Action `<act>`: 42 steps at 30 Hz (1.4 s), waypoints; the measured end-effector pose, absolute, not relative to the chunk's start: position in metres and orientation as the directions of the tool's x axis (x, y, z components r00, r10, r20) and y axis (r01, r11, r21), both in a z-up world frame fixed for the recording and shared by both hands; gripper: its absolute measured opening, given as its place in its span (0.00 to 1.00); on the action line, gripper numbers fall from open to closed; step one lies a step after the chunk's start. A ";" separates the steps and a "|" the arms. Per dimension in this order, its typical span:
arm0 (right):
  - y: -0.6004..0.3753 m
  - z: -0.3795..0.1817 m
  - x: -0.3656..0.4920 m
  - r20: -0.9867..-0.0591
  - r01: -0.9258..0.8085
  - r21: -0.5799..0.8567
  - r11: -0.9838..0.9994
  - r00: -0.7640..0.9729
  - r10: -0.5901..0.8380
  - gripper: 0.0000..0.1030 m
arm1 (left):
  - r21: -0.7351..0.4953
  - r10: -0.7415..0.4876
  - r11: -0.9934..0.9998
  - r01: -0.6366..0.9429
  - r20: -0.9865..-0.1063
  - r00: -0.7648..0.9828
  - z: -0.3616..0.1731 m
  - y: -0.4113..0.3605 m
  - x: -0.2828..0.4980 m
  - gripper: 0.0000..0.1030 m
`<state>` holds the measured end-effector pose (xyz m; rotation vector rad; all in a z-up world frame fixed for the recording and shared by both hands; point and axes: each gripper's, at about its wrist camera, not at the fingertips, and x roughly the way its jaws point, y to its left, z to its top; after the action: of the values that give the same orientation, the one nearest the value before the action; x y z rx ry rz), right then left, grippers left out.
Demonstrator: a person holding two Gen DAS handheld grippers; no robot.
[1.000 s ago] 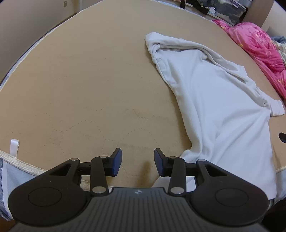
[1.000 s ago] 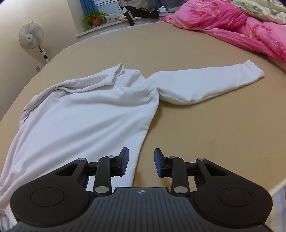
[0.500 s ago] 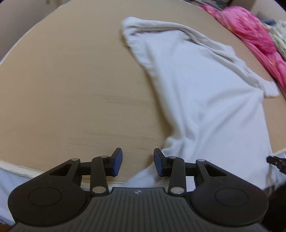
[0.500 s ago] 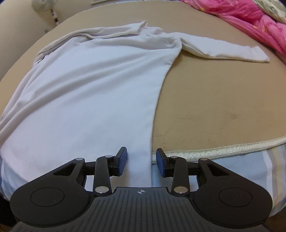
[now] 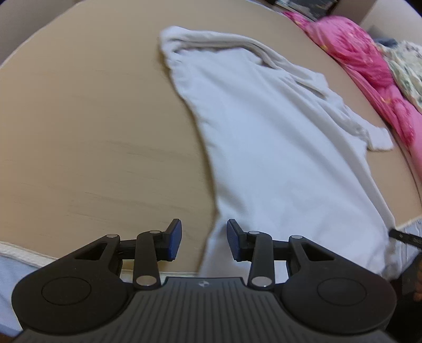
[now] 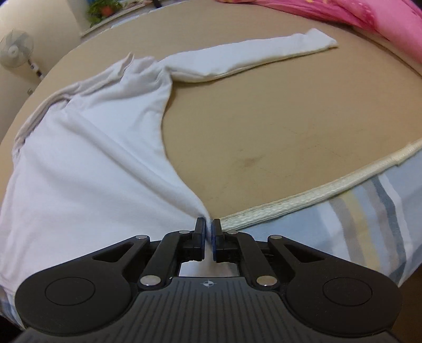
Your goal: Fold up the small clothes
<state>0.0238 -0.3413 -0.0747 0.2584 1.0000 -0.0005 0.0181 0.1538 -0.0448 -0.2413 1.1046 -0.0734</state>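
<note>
A white long-sleeved shirt (image 5: 277, 147) lies spread on the tan mattress (image 5: 92, 132), its hem hanging over the near edge. My left gripper (image 5: 204, 241) is open, and the shirt's left hem corner lies between its fingers, not pinched. In the right wrist view the shirt (image 6: 87, 163) fills the left side, with one sleeve (image 6: 253, 56) stretched out to the far right. My right gripper (image 6: 208, 232) is shut on the shirt's right hem corner at the mattress edge, and the cloth bunches toward it.
A pink quilt (image 5: 369, 68) lies at the far right of the bed, also in the right wrist view (image 6: 343, 13). The mattress's white piped edge (image 6: 316, 192) runs above a striped sheet (image 6: 369, 211). A fan (image 6: 15, 50) and a potted plant (image 6: 102, 10) stand beyond the bed.
Both grippers have drawn back to the near mattress edge. My right gripper has closed on the shirt's hem corner. My left gripper has stayed open and shifted onto the other corner.
</note>
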 end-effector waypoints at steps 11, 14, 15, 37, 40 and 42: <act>-0.314 -0.072 0.021 -0.804 0.023 0.095 0.995 0.592 0.063 0.03 | -0.096 -0.132 0.990 0.103 -0.881 0.455 -0.051 0.111 0.008 0.03; -0.320 -0.055 0.017 -0.753 0.030 0.125 0.992 0.654 0.075 0.03 | -0.034 -0.074 0.996 0.088 -0.862 0.501 -0.038 0.114 -0.005 0.03; -0.324 -0.047 0.015 -0.730 0.039 0.143 0.989 0.679 0.078 0.03 | -0.035 -0.060 0.998 0.058 -0.852 0.521 -0.029 0.120 -0.010 0.02; -0.334 -0.083 0.052 -0.880 0.098 0.104 0.990 0.472 0.045 0.37 | -0.033 -0.083 0.990 0.134 -0.918 0.388 -0.054 0.078 -0.008 0.24; -0.331 -0.054 0.052 -0.816 0.102 0.079 0.992 0.578 0.005 0.38 | -0.034 -0.083 0.994 0.106 -0.855 0.512 -0.029 0.081 -0.009 0.28; -0.332 -0.033 0.057 -0.765 0.103 0.104 0.989 0.644 0.013 0.39 | -0.003 -0.053 0.996 0.086 -0.804 0.592 -0.017 0.084 -0.012 0.30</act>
<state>0.0569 -0.3320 -0.0326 0.1429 0.8705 -0.0513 -0.0123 0.0835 -0.0166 0.0378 0.9332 -0.0813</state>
